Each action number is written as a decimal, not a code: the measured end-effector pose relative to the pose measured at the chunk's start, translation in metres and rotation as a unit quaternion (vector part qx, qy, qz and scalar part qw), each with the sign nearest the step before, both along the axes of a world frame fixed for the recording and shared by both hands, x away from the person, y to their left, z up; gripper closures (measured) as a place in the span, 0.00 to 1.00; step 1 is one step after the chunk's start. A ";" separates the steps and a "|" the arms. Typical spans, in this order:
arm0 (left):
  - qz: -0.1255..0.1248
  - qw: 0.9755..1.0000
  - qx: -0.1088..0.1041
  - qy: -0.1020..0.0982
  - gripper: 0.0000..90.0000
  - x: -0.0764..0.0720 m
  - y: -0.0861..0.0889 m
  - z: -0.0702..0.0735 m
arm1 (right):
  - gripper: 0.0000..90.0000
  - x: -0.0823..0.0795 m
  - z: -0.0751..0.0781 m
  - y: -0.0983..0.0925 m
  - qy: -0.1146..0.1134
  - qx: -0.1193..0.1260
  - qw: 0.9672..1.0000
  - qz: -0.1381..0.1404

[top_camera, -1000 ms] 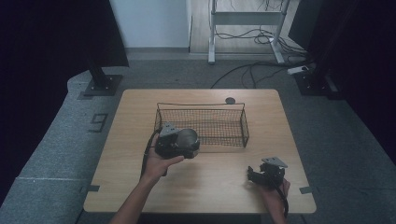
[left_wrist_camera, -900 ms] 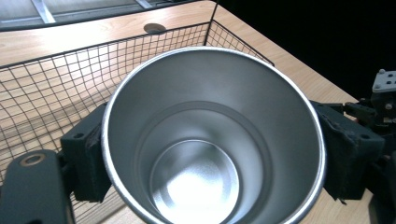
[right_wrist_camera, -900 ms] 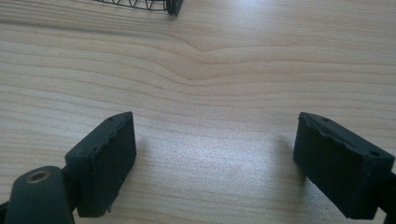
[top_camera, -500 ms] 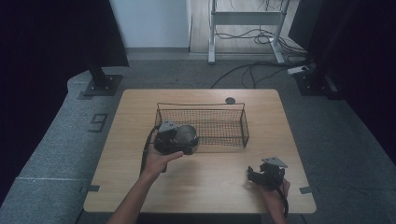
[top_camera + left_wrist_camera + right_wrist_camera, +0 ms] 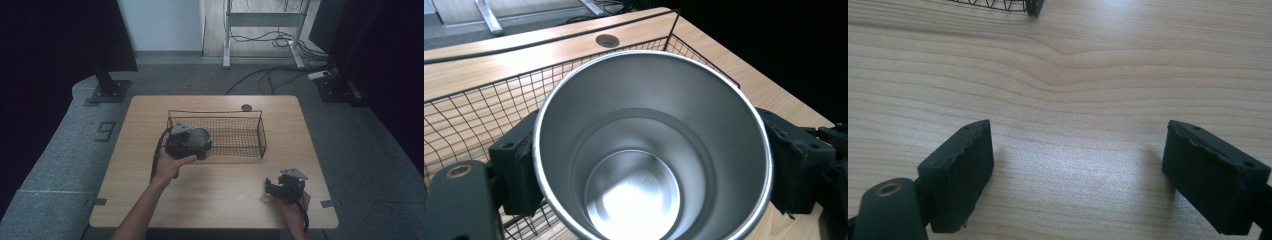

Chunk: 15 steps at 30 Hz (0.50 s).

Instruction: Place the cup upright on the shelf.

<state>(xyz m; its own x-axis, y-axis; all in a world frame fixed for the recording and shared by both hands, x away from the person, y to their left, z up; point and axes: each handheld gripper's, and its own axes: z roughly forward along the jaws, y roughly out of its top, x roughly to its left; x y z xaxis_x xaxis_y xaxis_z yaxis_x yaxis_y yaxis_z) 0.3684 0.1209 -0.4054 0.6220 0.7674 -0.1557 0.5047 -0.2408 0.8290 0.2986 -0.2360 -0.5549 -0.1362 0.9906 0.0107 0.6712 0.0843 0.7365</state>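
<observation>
A steel cup [image 5: 651, 150] with an empty, shiny inside sits between the black jaws of my left gripper [image 5: 196, 145], which is shut on it. In the high view the cup [image 5: 200, 136] hangs over the front left part of a black wire basket [image 5: 250, 117]. The basket's mesh [image 5: 469, 112] spreads behind and under the cup in the left gripper view. My right gripper [image 5: 274, 188] rests low over the table near the front right, jaws wide apart with bare wood between them [image 5: 1075, 170].
The wooden table [image 5: 220, 195] has a round cable hole [image 5: 246, 107] behind the basket. A corner of the basket [image 5: 1023, 6] shows at the top of the right gripper view. Dark floor, stands and cables surround the table.
My left gripper has carried the cup a little forward and right, further over the basket's front rim. The right gripper has stayed still.
</observation>
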 end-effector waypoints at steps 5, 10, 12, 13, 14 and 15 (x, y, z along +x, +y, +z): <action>0.003 1.000 -0.002 0.003 0.16 0.005 0.002 0.002 | 0.14 0.000 0.000 0.000 -0.001 -0.001 1.000 0.000; 0.007 1.000 0.001 0.004 0.16 0.010 0.003 0.002 | 0.14 0.000 0.000 0.000 -0.001 -0.001 1.000 0.000; 0.007 1.000 0.002 0.005 0.16 0.011 0.003 0.002 | 0.14 0.000 0.000 0.000 -0.001 -0.001 1.000 0.000; 0.010 1.000 0.001 0.006 0.16 0.013 0.003 0.002 | 0.14 0.000 0.000 0.000 -0.001 -0.001 1.000 0.000; 0.011 1.000 0.001 0.006 0.16 0.013 0.003 0.002 | 0.14 0.000 0.000 0.000 -0.001 -0.001 1.000 0.000; 0.011 1.000 0.001 0.006 0.16 0.014 0.003 0.002 | 0.14 0.000 0.000 0.000 -0.001 0.000 1.000 0.000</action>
<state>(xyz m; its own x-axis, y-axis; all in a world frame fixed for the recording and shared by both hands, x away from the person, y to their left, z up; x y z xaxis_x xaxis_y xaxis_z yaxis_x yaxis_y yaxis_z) 0.3824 0.1243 -0.4037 0.6025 0.7816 -0.1617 0.5199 -0.2305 0.8225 0.2986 -0.2360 -0.5550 -0.1357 0.9907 0.0096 0.6701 0.0846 0.7374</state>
